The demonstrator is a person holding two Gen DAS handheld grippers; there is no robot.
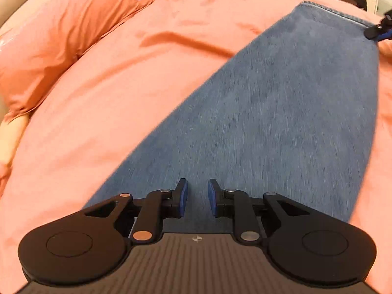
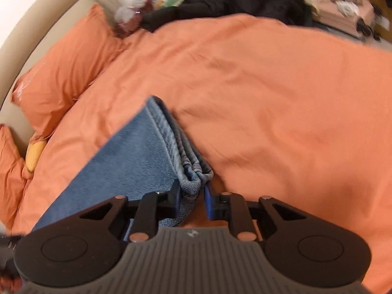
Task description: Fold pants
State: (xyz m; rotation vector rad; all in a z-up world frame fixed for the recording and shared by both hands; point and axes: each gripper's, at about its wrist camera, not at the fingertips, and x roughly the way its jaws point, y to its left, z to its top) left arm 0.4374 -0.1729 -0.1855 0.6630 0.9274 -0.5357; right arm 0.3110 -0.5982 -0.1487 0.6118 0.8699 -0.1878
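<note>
Blue denim pants [image 1: 281,112] lie stretched out on an orange bedspread [image 1: 122,85]. My left gripper [image 1: 198,197] hovers over the near part of the pants, jaws a little apart, with nothing between them. My right gripper [image 2: 192,197] holds the stacked hem ends of the pants [image 2: 193,178] between its blue pads; the hems bunch at the fingertips. The right gripper's tip also shows in the left wrist view [image 1: 378,28] at the far hem corner.
Orange pillows [image 2: 63,73] lie at the left by a beige headboard [image 2: 36,24]. A yellow item [image 2: 35,154] sits between the pillows. Dark clothes [image 2: 245,0] and a pink suitcase [image 2: 343,17] are beyond the bed's far edge.
</note>
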